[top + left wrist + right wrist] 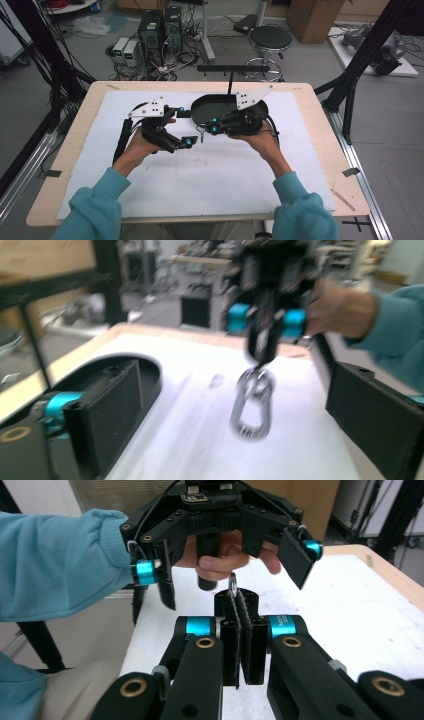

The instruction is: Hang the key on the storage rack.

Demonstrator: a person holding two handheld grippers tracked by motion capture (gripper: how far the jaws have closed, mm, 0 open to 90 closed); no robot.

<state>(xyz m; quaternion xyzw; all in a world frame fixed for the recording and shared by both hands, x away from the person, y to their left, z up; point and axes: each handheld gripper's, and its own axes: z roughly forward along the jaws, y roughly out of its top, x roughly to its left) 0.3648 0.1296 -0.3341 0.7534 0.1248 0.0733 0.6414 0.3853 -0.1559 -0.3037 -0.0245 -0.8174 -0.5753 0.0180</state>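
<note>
**Handover of the link, midway**

The right gripper (pixel 242 630) stood clamped on the metal link (pixel 252 407), held above the mat (pixel 225 175). The left gripper (pixel 235 562) stood apart (empty). The black tray (pixel 200 107) probably awaited it.

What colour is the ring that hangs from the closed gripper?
Silver, shiny metal. The ring shows best in the left gripper view, hanging from the right gripper.
</note>
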